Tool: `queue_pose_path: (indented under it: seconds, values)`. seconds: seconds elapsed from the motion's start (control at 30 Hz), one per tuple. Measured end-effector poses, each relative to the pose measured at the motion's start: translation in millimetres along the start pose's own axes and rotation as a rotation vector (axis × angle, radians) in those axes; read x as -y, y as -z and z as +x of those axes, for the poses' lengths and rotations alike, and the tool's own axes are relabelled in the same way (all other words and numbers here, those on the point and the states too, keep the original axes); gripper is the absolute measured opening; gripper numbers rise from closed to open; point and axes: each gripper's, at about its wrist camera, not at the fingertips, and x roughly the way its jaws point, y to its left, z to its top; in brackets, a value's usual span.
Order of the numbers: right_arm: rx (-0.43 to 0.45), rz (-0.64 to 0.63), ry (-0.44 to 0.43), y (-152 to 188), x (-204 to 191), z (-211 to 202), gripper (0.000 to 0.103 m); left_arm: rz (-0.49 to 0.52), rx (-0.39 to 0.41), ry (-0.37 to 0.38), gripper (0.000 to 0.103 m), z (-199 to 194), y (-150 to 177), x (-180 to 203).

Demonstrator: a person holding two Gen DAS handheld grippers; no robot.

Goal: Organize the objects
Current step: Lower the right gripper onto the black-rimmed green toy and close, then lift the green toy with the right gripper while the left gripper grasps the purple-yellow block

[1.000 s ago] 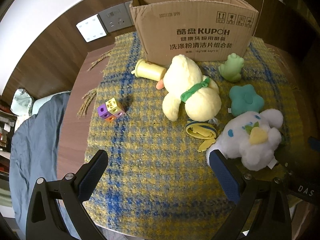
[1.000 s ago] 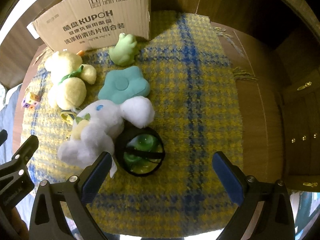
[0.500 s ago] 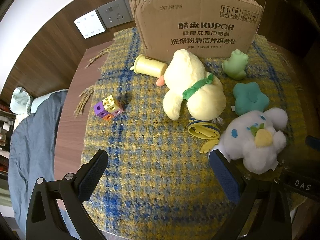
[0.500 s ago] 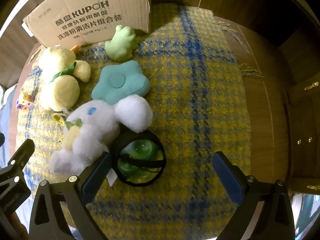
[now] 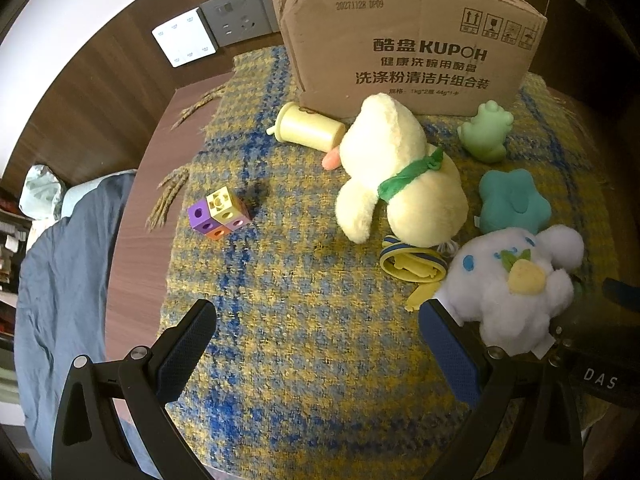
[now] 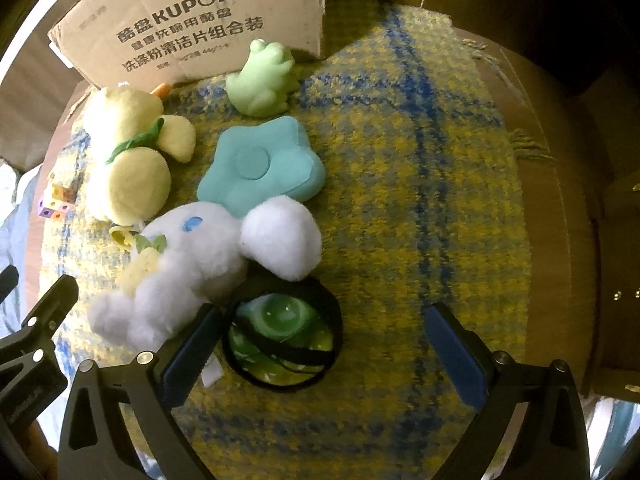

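Toys lie on a yellow and blue plaid cloth [image 5: 280, 304] in front of an open cardboard box [image 5: 408, 48]. A yellow plush duck [image 5: 400, 176] with a green scarf lies in the middle. Around it are a white plush [image 5: 512, 280], a teal star cushion [image 5: 512, 200], a green frog [image 5: 486, 134], a pale yellow cup [image 5: 308, 128], a striped yellow band [image 5: 412, 266] and coloured cubes [image 5: 218, 216]. My left gripper [image 5: 316, 344] is open above bare cloth. My right gripper [image 6: 324, 344] is open, with a black-rimmed green round toy [image 6: 282, 336] between its fingers and the white plush [image 6: 180, 272] by the left finger.
The cloth covers a small wooden table [image 5: 132, 224]; its left strip is bare. Wall sockets [image 5: 236, 20] sit behind the box. A blue bedcover [image 5: 60, 280] lies left of the table. Dark wooden cabinets [image 6: 612, 240] stand to the right. The left gripper's body [image 6: 32, 340] shows at the right view's lower left.
Both grippers have moved forward and lower toward the toys, which look larger now. The round green toy has come in between the right gripper's fingers. No toy has moved.
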Motion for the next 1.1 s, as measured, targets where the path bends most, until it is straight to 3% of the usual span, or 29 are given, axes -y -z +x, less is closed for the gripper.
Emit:
queue_pose_path:
  seconds: [0.13,0.2,0.27,0.63,1.1]
  values:
    - [-0.007,0.013,-0.047,3.5,-1.8,7.7,0.090,-0.003,-0.007,0.000,0.103,1.8,0.8,-0.2]
    - [-0.009,0.011,-0.081,8.2,-5.3,10.5,0.072,-0.004,-0.010,-0.002,0.103,3.0,1.5,-0.1]
    - [-0.009,0.013,-0.108,11.0,-9.2,10.5,0.063,-0.008,-0.011,-0.004,0.103,3.0,1.6,-0.6]
    - [0.051,0.088,-0.098,20.3,-0.4,-0.9,0.062,-0.008,0.008,0.001,0.103,-5.6,3.1,-0.1]
    - [0.165,0.151,-0.054,8.3,4.0,-54.0,0.062,-0.008,0.054,0.031,0.103,-20.3,-6.7,-4.7]
